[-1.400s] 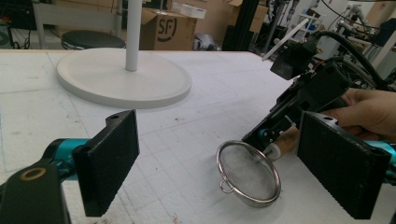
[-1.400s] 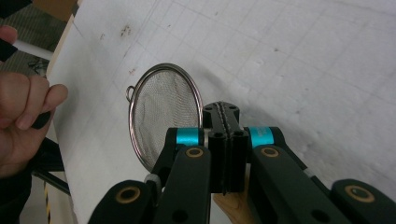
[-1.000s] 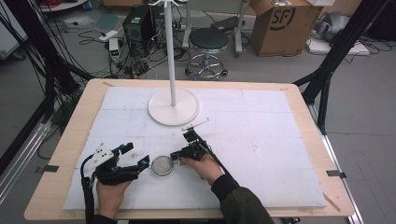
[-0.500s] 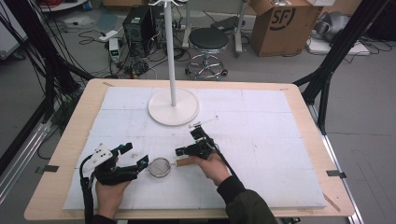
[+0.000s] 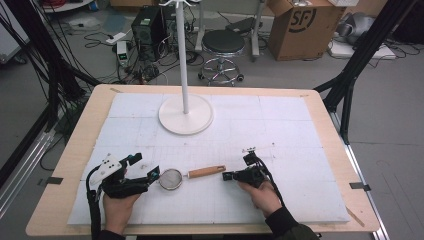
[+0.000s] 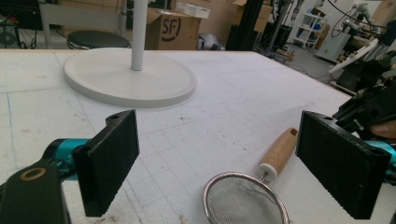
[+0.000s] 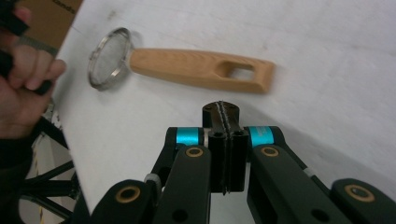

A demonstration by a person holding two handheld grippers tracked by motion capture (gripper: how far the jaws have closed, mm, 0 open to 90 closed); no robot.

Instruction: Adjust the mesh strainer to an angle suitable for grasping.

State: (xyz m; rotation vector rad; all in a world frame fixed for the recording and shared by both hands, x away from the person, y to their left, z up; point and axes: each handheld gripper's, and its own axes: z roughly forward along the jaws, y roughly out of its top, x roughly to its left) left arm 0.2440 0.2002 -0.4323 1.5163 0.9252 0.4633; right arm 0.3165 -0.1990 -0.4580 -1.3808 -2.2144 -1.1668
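Note:
A small strainer lies flat on the white mat, its mesh bowl (image 5: 171, 178) to the left and its wooden handle (image 5: 206, 172) pointing right. My left gripper (image 5: 144, 166) rests just left of the bowl, open, and the strainer (image 6: 245, 203) lies low between its pads (image 6: 109, 158). My right gripper (image 5: 226, 176) sits just right of the handle's end, shut with nothing in it. In the right gripper view the shut tips (image 7: 223, 112) stop a little short of the handle (image 7: 201, 70), not touching it.
A white stand with a round base (image 5: 186, 115) and a tall pole rises at the mat's far middle. The wooden table edge (image 5: 55, 200) frames the mat. The person's left hand (image 7: 23, 93) holds the other gripper beyond the strainer.
My right gripper has drawn back to the right, off the strainer's handle, which now lies uncovered on the mat. The left gripper has hardly moved.

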